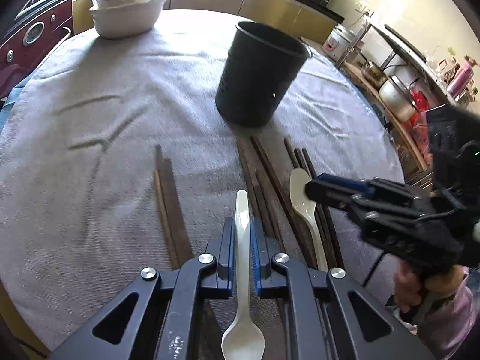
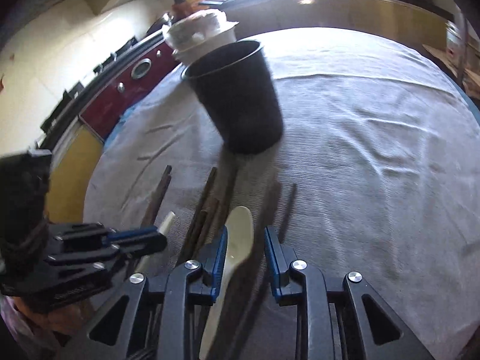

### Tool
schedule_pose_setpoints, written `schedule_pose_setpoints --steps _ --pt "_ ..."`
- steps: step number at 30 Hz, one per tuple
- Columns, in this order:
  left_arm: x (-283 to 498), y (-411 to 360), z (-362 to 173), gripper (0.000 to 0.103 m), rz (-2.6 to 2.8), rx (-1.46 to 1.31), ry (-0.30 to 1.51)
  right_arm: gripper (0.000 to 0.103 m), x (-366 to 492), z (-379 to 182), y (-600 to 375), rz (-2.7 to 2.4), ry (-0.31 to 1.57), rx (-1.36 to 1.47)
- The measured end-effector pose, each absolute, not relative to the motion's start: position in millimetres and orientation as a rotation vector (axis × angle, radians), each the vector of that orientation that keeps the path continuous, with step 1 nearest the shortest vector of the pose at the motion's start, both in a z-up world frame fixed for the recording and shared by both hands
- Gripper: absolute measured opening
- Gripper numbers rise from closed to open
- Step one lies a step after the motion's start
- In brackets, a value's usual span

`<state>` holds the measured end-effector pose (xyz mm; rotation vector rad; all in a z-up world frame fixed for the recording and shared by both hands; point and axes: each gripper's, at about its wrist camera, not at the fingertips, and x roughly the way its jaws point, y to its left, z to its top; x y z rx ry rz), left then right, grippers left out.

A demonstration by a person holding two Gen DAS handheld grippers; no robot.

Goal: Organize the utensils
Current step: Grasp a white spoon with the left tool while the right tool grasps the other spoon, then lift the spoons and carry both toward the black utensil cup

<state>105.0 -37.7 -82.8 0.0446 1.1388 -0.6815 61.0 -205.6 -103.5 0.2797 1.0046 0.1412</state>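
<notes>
Left wrist view, left to right: chopstick pair (image 1: pixel 168 207) at 9 o'clock of left gripper (image 1: pixel 242 234), on grey cloth (image 1: pixel 90 156). Left gripper clamped narrow on white spoon (image 1: pixel 242 225) handle, bowl toward camera. Black holder (image 1: pixel 258 75) at 12. Right gripper (image 2: pixel 244 246) partly open, straddling cream spoon (image 2: pixel 237 240), pads clear. More chopsticks (image 1: pixel 264 180) between spoons.

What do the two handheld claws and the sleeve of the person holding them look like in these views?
Both claws are black plastic with triangular cut-outs in the linkage arms, round silver pivot bolts and blue ribbed finger pads. The left claw and right claw match. The right unit's body shows a small green light. The person wears a pale pink sleeve.
</notes>
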Motion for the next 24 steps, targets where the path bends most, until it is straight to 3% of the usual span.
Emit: schedule_pose_setpoints --steps 6,7,8,10,21,22,23,24 --pt "107 -32 -70 0.011 -0.691 0.01 1.106 0.025 72 -109 -193 0.115 1.008 0.204" --pt "107 -31 -67 0.011 -0.693 0.006 1.1 0.012 72 -108 -190 0.116 1.004 0.181" --pt "107 -29 -65 0.011 -0.693 0.003 1.093 0.006 72 -108 -188 0.114 1.004 0.159" --pt "109 -26 -60 0.011 -0.693 -0.005 1.079 0.003 71 -106 -186 0.113 0.991 0.146" --pt "120 -17 -39 0.011 -0.672 -0.049 1.013 0.003 61 -86 -201 0.168 0.938 0.205" --pt "120 -15 -40 0.011 -0.668 -0.05 1.013 0.01 61 -87 -205 0.187 0.949 0.229" --pt "120 -13 -42 0.011 -0.661 -0.054 1.016 0.028 61 -88 -207 0.186 0.968 0.234" --pt "120 -12 -44 0.011 -0.656 -0.06 1.021 0.04 62 -89 -207 0.173 0.981 0.223"
